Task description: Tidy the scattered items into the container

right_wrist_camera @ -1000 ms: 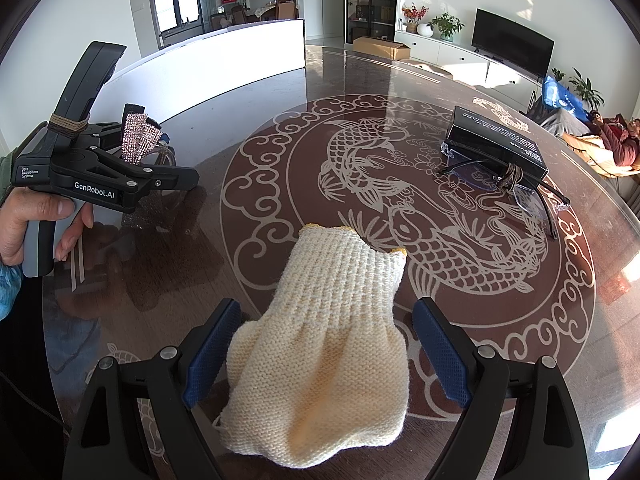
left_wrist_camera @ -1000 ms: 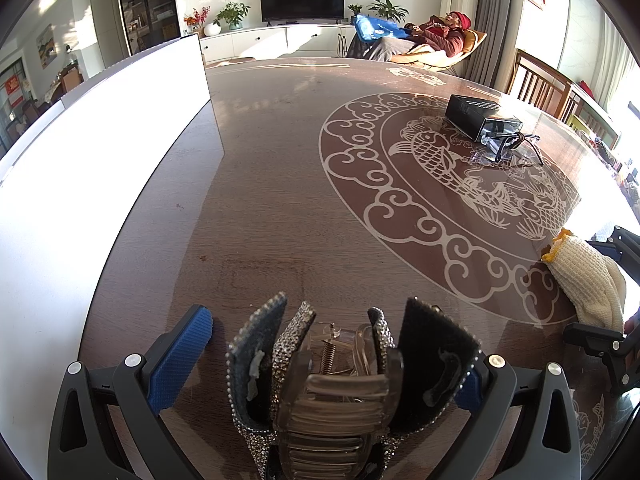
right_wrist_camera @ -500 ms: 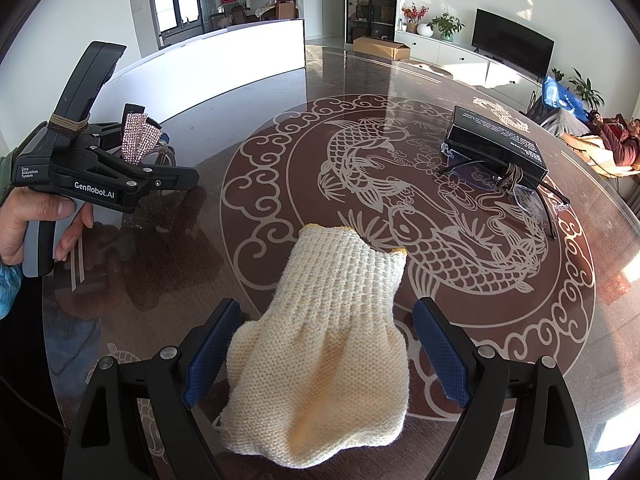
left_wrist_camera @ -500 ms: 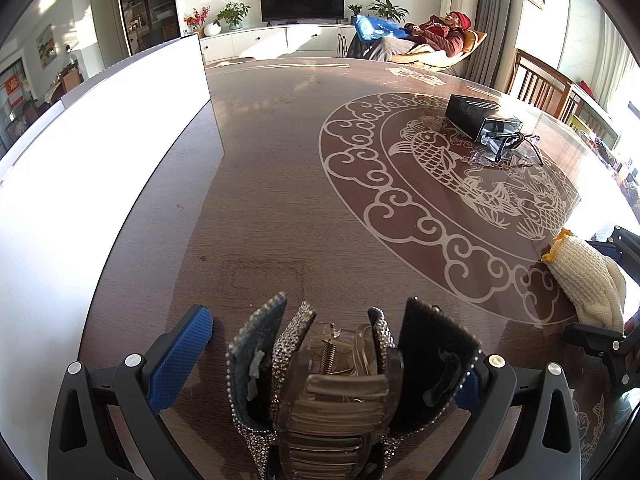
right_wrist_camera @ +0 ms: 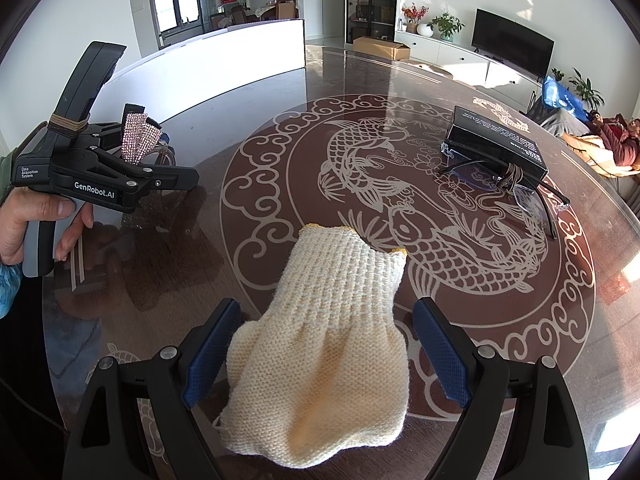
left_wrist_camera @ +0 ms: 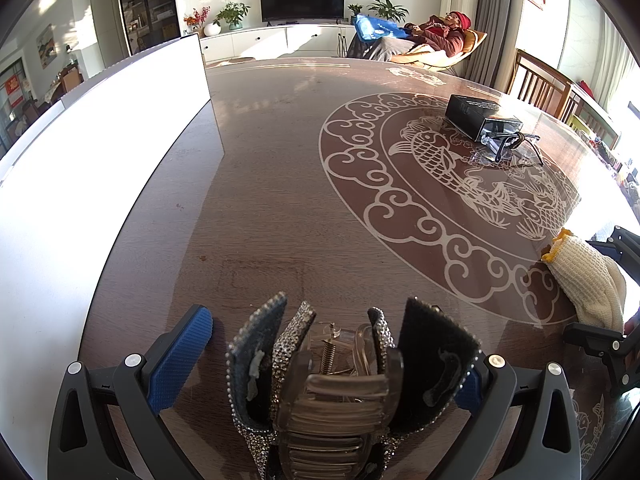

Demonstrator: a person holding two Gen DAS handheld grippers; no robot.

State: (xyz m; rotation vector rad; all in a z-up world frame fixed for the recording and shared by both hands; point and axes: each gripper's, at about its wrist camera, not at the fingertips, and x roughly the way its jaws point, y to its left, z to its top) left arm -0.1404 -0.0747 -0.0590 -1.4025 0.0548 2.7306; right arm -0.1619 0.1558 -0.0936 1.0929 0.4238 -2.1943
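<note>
Both our grippers point steeply down at the glossy brown carp-patterned table point(left_wrist_camera: 280, 184); our left gripper point(left_wrist_camera: 328, 364) stands spread around a rhinestone-trimmed hair claw point(left_wrist_camera: 340, 384); our right gripper point(right_wrist_camera: 326, 344) stands spread around a cream knitted glove point(right_wrist_camera: 320, 360) lying flat; bare tabletop ahead; a black rectangular box point(right_wrist_camera: 496, 138) sits far off, rimless glasses point(right_wrist_camera: 516, 196) beside it, contents unseen.

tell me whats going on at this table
A person holds a gripper in each hand over a table with a fish design. The right gripper stands open around a cream knitted glove lying on the table, not yet pinching it. The left gripper has a rhinestone hair clip between its fingers; whether it grips is unclear. Farther off lie a black box and eyeglasses.
</note>
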